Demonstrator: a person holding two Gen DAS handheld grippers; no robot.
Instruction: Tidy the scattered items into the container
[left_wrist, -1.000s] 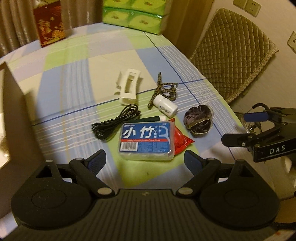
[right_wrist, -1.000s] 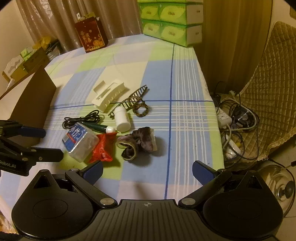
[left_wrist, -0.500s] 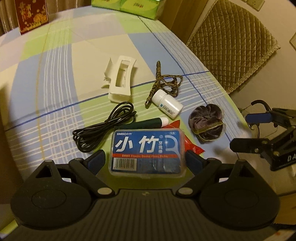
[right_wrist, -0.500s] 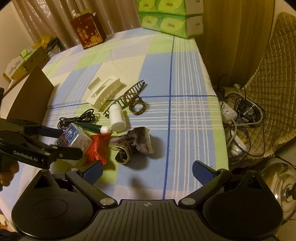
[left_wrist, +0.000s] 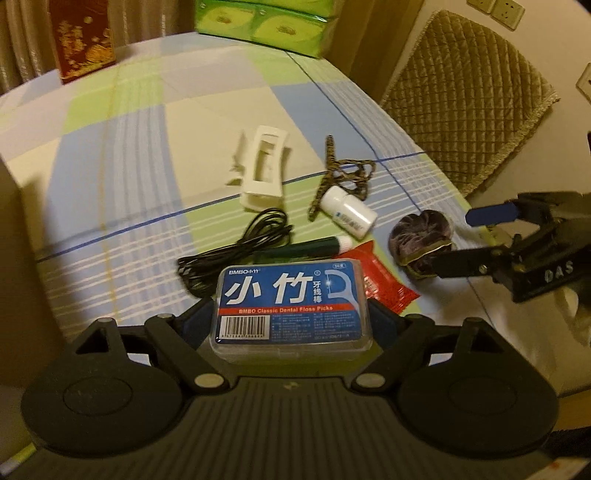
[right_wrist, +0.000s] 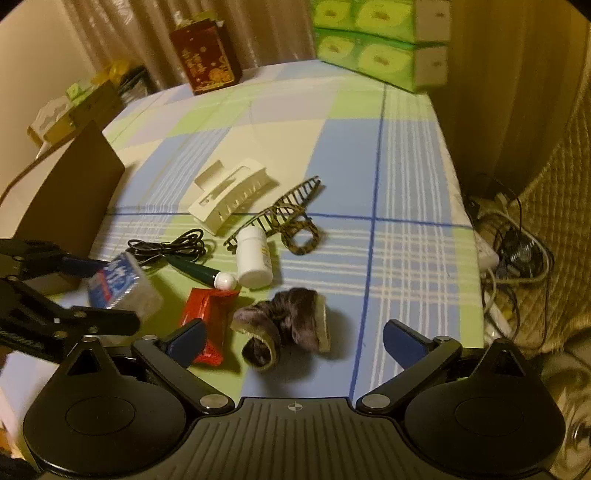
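My left gripper (left_wrist: 291, 317) is shut on the blue dental floss pick box (left_wrist: 291, 301), which also shows in the right wrist view (right_wrist: 122, 282). My right gripper (right_wrist: 295, 339) is open over the purple scrunchie (right_wrist: 288, 325). It shows from the left wrist view (left_wrist: 476, 236) beside the scrunchie (left_wrist: 421, 240). On the cloth lie a red packet (right_wrist: 207, 314), a white bottle (right_wrist: 253, 256), a green pen (right_wrist: 199, 271), a black cable (right_wrist: 170, 245), a cream hair claw (right_wrist: 232, 194) and a leopard clip (right_wrist: 291, 218). The brown cardboard container (right_wrist: 70, 195) stands at the left.
Green tissue packs (right_wrist: 376, 40) and a red box (right_wrist: 205, 55) stand at the table's far edge. A quilted chair (left_wrist: 469, 122) is beyond the right edge. Cables and a power strip (right_wrist: 498, 243) lie on the floor to the right.
My left gripper advanced around the floss box and closed on it. My right gripper moved forward and down toward the scrunchie, still open.
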